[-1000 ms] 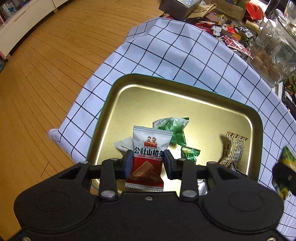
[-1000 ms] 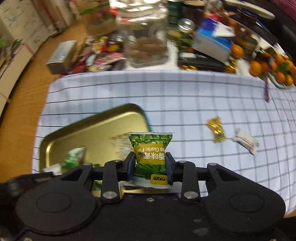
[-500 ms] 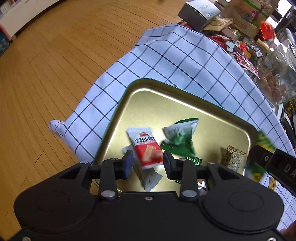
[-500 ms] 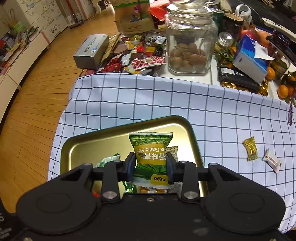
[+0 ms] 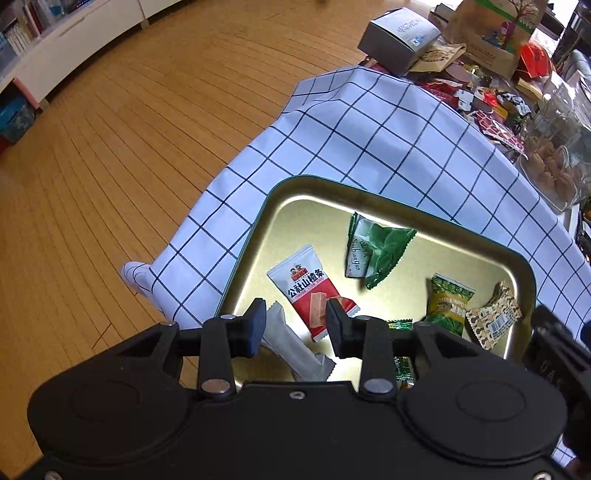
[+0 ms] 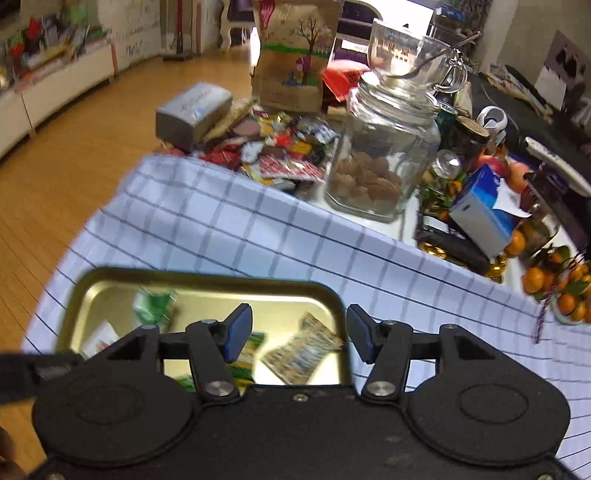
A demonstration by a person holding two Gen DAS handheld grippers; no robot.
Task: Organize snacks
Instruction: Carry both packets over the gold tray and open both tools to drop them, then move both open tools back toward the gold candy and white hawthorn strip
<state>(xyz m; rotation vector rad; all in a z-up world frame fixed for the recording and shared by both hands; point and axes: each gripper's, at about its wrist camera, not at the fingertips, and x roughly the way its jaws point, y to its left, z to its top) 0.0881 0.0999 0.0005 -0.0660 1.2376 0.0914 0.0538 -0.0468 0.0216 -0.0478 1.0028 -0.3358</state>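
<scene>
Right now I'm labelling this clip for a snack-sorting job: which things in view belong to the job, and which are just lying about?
Job:
gold tray
red hawthorn packet
green candy packet
garlic pea packet
patterned packet
grey packet
left claw, open
right claw, open

Lying about:
glass jar
grey box
oranges
paper bag

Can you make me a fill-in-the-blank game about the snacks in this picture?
1. The snacks lie in a ____-colored tray.
2. The red and white packet lies in front of the ____ gripper.
3. The right gripper holds ____.
4. The tray sits on a ____ cloth.

Missing words: gold; left; nothing; checked
</scene>
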